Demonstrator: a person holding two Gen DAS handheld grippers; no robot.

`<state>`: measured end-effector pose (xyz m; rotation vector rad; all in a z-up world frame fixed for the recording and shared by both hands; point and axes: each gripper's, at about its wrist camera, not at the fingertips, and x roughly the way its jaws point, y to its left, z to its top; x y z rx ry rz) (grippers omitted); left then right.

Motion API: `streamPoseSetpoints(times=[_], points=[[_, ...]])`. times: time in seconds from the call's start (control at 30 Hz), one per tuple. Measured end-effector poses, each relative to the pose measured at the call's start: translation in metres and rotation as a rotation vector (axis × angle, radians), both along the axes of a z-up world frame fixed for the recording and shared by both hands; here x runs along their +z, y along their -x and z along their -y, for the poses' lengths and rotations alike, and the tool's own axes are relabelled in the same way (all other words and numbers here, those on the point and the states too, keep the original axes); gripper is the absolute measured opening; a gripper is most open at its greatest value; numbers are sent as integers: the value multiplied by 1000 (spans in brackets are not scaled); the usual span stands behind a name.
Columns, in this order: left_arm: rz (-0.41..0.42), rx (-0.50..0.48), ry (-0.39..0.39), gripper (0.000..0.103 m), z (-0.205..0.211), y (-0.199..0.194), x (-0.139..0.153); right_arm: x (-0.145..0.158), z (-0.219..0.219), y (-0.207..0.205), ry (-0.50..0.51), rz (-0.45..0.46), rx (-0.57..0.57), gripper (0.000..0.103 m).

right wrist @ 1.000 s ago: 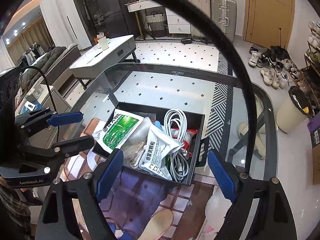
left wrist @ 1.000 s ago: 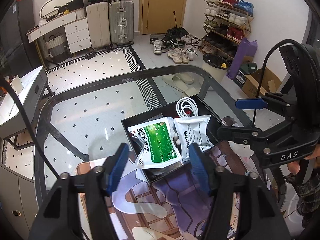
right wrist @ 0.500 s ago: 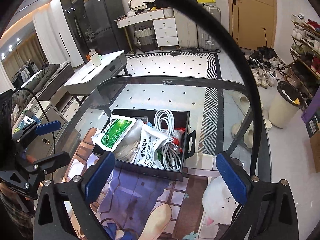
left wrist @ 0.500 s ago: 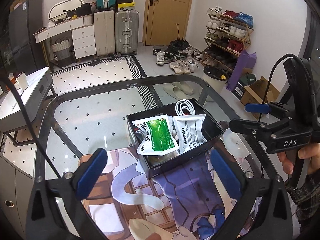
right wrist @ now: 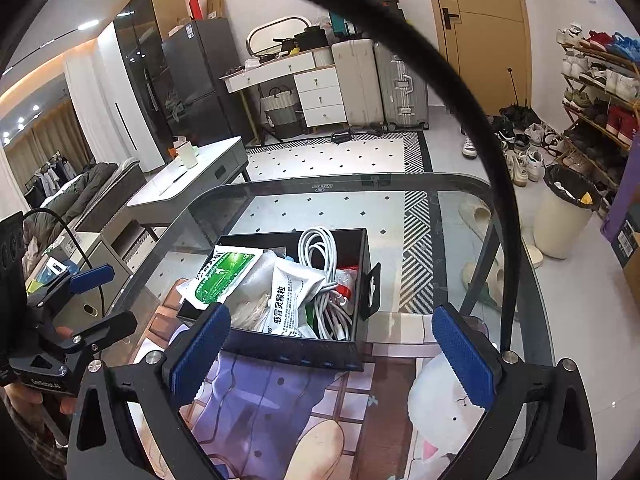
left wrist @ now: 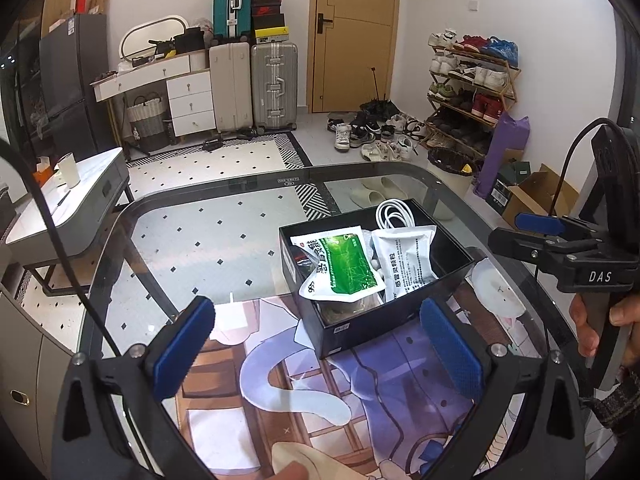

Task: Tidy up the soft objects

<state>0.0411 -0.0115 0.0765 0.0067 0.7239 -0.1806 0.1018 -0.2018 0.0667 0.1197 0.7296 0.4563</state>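
Much bare glass table (left wrist: 208, 240) left of box (left wrist: 372, 320)

Both grippers are black frames with ridged blue pads and silver screw heads. The right gripper (left wrist: 556, 240) bears white "DAS" lettering and a looping black cable; the left gripper (right wrist: 92, 300) carries small white lettering. A dark plaid sleeve (left wrist: 618, 404) covers the right wrist.
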Motion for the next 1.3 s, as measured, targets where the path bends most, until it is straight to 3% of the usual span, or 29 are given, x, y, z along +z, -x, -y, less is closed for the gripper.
streamPoseSetpoints(times=[0.67, 1.3], points=[[107, 28, 30, 103, 0, 7, -35, -34, -4, 15, -7, 143, -18, 102], [136, 32, 36, 103, 1, 13, -57, -56, -8, 22, -8, 158, -24, 102]])
